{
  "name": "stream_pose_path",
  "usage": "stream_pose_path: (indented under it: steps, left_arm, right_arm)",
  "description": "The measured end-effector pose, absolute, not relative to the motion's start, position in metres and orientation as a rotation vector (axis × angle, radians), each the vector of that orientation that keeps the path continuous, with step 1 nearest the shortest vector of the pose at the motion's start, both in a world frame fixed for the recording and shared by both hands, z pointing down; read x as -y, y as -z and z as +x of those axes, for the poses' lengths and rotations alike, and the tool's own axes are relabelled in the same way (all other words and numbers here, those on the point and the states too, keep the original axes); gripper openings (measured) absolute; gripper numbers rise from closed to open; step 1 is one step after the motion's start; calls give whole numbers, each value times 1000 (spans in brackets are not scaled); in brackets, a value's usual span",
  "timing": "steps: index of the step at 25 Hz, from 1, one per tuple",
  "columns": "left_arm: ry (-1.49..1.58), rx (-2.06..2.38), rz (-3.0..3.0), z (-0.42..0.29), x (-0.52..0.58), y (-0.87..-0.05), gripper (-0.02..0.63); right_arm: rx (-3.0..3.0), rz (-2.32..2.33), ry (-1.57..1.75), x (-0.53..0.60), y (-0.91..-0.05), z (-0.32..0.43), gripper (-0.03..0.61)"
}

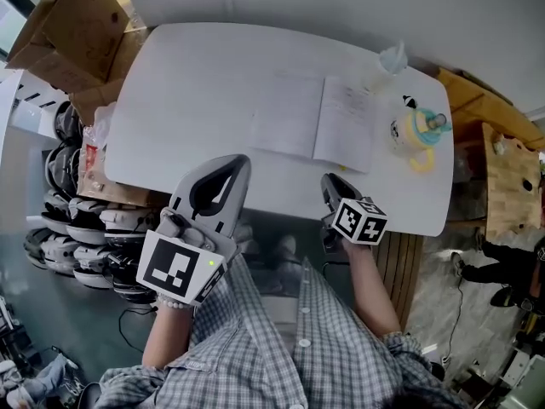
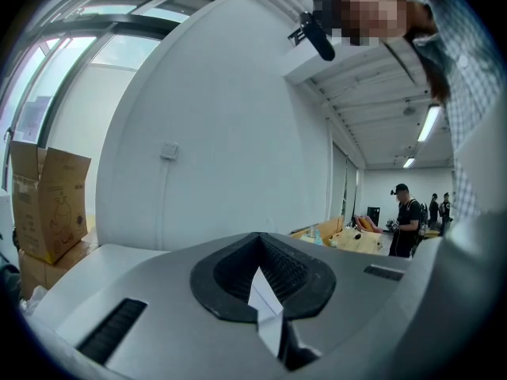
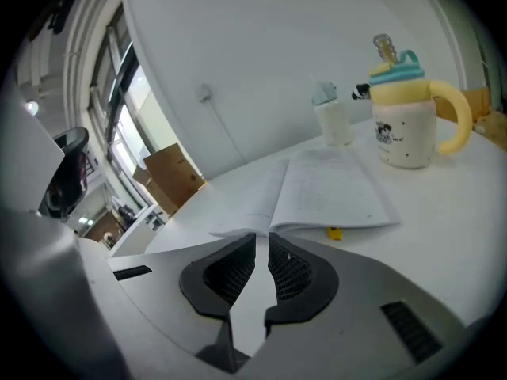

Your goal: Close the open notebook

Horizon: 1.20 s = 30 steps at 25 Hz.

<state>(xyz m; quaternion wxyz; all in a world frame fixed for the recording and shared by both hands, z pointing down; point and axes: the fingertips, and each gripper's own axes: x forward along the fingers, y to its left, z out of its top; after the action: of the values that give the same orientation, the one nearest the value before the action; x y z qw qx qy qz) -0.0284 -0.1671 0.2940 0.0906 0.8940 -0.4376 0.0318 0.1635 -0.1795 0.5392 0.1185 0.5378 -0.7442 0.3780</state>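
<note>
The open notebook (image 1: 319,126) lies flat on the white table (image 1: 196,83), pages up, right of centre. In the right gripper view the notebook (image 3: 317,192) spreads just beyond the jaw tips. My right gripper (image 1: 332,181) hovers at the table's near edge, just short of the notebook's front edge, tilted down. My right gripper (image 3: 262,240) is shut with nothing in it. My left gripper (image 1: 241,162) is over the near edge, left of the notebook. It points about level, so its own view misses the notebook. My left gripper (image 2: 260,242) is shut and empty too.
A yellow cup with a teal lid (image 1: 417,130) stands right of the notebook, a small white container (image 1: 387,62) behind it. A tiny yellow piece (image 3: 335,233) lies by the notebook's near edge. Cardboard boxes (image 1: 72,32) and stacked helmets (image 1: 77,220) sit left of the table.
</note>
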Motion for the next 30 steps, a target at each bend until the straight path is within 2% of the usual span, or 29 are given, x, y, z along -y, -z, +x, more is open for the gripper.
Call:
stream_pose_path:
  steps: [3,6,17,30]
  left_arm:
    - [-103,1310,2646,-30,168,-296,6]
    - [-114,1315,2635,-31,169,-300,6]
    - [-139,1325,2614,-35,169,-306,6]
    - [-143,1356,2599,-47,171,-308,6]
  right_arm:
    - [2146,1623,-1255,184,-553,168,29]
    - [2130,1650,-1339,190,-561,170,67]
    - [2075,1791,-1606,210,-576,177,138]
    - [1968,1933,-1688,225,-582,186,147]
